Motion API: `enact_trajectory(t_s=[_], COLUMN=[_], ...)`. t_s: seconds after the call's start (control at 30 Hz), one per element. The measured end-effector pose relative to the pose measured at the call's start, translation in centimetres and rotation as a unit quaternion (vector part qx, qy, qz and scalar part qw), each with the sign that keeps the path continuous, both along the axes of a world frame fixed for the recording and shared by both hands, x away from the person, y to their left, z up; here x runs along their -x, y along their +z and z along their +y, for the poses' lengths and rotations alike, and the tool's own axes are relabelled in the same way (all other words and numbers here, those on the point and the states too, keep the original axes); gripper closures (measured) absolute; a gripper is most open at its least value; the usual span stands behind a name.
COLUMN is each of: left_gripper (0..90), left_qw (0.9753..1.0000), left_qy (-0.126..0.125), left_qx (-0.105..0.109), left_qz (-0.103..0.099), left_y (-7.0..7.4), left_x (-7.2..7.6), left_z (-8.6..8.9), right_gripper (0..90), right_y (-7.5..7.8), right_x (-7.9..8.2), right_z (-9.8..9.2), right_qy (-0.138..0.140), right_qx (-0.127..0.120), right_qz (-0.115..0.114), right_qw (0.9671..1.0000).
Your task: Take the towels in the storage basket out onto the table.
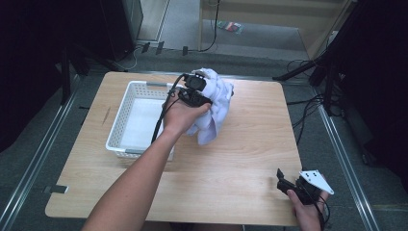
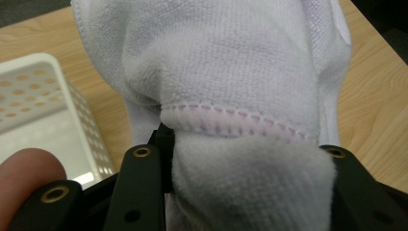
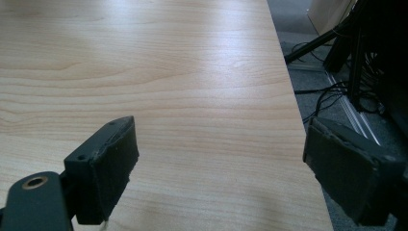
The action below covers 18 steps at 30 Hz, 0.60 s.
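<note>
Near the desk's (image 1: 231, 192) front right corner, the right tool (image 1: 292, 185) rests released, with nothing between its jaws. The left tool's (image 2: 240, 192) own view shows pink stitching on the white towel (image 2: 231, 72) it is grasping. Farther off, the towel hangs above the desk, just beside the white basket (image 1: 122, 120).
</note>
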<state>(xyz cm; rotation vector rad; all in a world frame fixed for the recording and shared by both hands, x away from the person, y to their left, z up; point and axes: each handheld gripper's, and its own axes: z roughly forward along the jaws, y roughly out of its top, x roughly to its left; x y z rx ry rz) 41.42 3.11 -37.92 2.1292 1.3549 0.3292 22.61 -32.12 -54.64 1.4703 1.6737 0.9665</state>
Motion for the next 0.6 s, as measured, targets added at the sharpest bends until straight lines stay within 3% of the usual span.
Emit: enact_trajectory(t_s=[0.1, 0.43, 0.53, 0.6], left_gripper=[55.7, 53.8, 50.4, 45.3], left_qw=[1.0000, 0.9991, 0.9988, 0.9978], left_qy=[-0.003, -0.004, -0.009, -0.023], left_qx=[0.000, 0.034, 0.039, 0.048], left_qz=[0.002, 0.026, 0.028, 0.040], left_y=[-0.7, -3.2, -3.8, -4.2], left_x=[0.0, 0.0, 0.1, 0.1], left_z=[-0.5, -1.7, -2.0, -2.1], right_gripper=[12.1, 12.1, 12.1, 12.1], right_y=[0.0, 0.0, 0.0, 0.0], right_x=[0.0, 0.0, 0.0, 0.0], right_z=[0.0, 0.0, 0.0, 0.0], right_qy=[0.000, 0.001, 0.001, 0.001], right_qx=[0.000, -0.001, 0.000, 0.000], right_qz=[0.000, 0.000, 0.000, 0.000], right_qw=[1.0000, 1.0000, 1.0000, 1.0000])
